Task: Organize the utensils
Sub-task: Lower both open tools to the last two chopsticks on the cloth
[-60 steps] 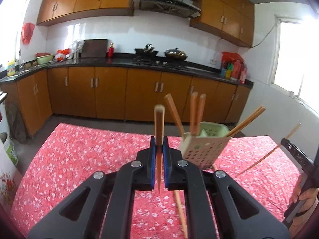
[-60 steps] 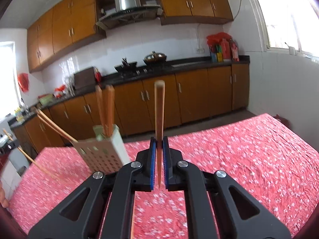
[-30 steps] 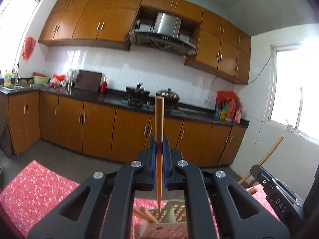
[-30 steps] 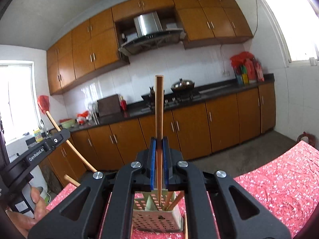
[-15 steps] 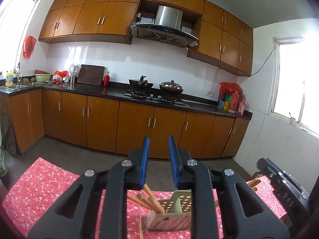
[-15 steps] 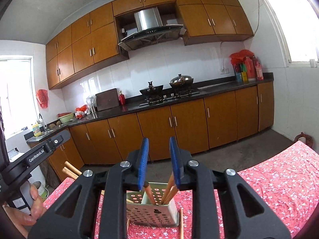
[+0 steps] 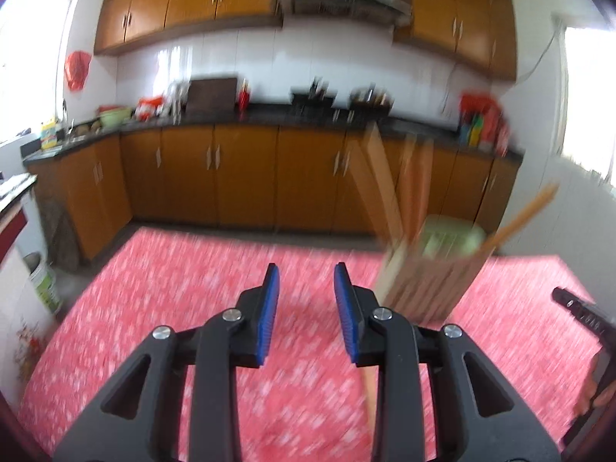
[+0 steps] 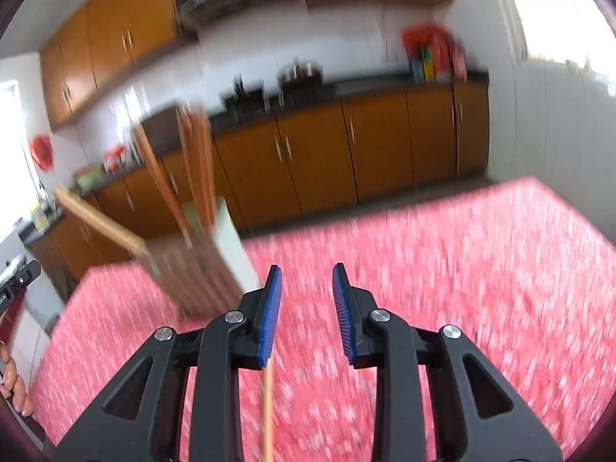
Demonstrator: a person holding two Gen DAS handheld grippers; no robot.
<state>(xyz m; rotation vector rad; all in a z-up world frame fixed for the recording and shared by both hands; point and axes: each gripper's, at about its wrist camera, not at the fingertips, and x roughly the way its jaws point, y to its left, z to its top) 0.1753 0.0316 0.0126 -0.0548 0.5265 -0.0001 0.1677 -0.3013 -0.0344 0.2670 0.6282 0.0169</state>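
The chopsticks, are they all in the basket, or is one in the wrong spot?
One chopstick lies loose on the red tablecloth, not in the basket with the others. The basket itself looks tilted, but the picture is blurry. Both grippers, left and right, are open and hold nothing.

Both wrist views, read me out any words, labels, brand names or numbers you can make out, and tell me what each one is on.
No text can be read in either view; both are motion-blurred.
Right gripper, seen at the edge of the left wrist view: pale marks on its black body, too blurred to read.
Left gripper, seen at the edge of the right wrist view: small white marks, too blurred to read.
Bottles on the counter: labels too small and blurred.
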